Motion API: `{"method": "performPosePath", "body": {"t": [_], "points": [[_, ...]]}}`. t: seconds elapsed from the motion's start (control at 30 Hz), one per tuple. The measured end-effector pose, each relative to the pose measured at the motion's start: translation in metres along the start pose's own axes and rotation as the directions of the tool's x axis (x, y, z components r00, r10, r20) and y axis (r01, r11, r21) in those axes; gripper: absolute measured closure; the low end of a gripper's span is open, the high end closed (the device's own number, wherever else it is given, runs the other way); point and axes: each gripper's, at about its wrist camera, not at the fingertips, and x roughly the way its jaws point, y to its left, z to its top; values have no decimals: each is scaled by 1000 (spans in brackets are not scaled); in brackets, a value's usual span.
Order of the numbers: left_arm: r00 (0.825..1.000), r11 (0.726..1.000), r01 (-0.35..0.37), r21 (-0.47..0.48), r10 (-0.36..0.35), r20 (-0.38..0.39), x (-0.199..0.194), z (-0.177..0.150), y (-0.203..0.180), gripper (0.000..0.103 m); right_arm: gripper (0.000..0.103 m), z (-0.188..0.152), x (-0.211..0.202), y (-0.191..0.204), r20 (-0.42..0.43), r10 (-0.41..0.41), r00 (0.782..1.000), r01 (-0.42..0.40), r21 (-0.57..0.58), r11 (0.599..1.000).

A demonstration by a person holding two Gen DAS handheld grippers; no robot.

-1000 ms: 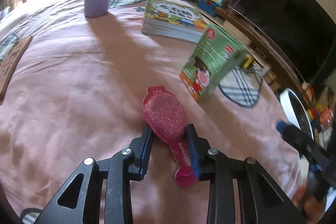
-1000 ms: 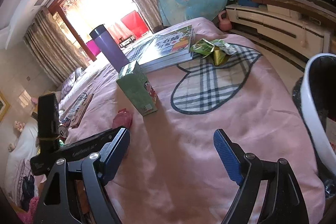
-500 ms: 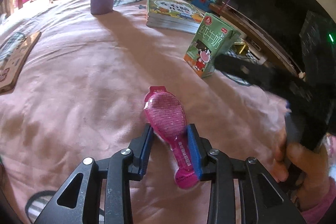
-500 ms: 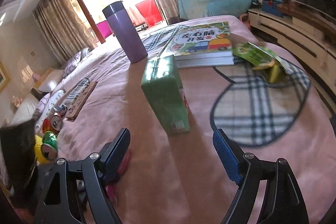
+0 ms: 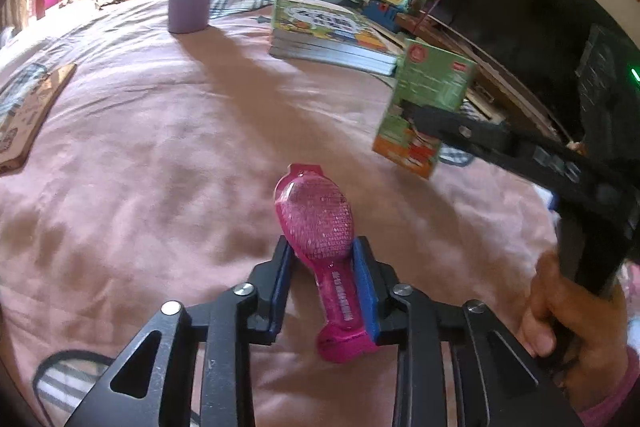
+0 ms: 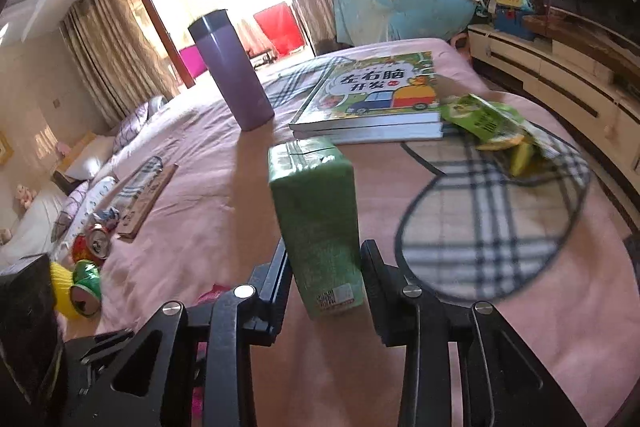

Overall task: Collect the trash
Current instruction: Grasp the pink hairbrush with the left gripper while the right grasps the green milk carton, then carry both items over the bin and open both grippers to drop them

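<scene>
Pink bed; carton between right gripper

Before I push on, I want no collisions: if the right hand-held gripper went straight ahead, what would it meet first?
The right hand-held gripper already clamps the green carton. Carried straight on, the carton would probably meet the stack of books first, though depth is unclear.

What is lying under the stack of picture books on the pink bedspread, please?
The stack of picture books rests on the pink bedspread; a green snack wrapper touches its right end. Anything beneath is hidden.
</scene>
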Motion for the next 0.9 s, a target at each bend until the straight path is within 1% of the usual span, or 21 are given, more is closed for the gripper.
{"method": "performPosePath", "body": {"t": [0.17, 0.47, 0.7, 0.9], "points": [[998, 998, 54, 25, -53, -13, -4, -5, -20, 78, 69, -25, -46, -16, 31, 9, 999, -10, 44, 999], [992, 985, 128, 112, -126, -29, -10, -13, -68, 80, 69, -67, -119, -56, 93, -64, 994, 49, 148, 988], [988, 968, 155, 198, -149, -42, -19, -21, -111, 80, 69, -89, -157, -83, 133, -105, 986, 74, 223, 972], [986, 955, 167, 247, -162, -41, -24, -20, -142, 80, 69, -96, -178, -95, 164, -132, 978, 86, 258, 962]]}}
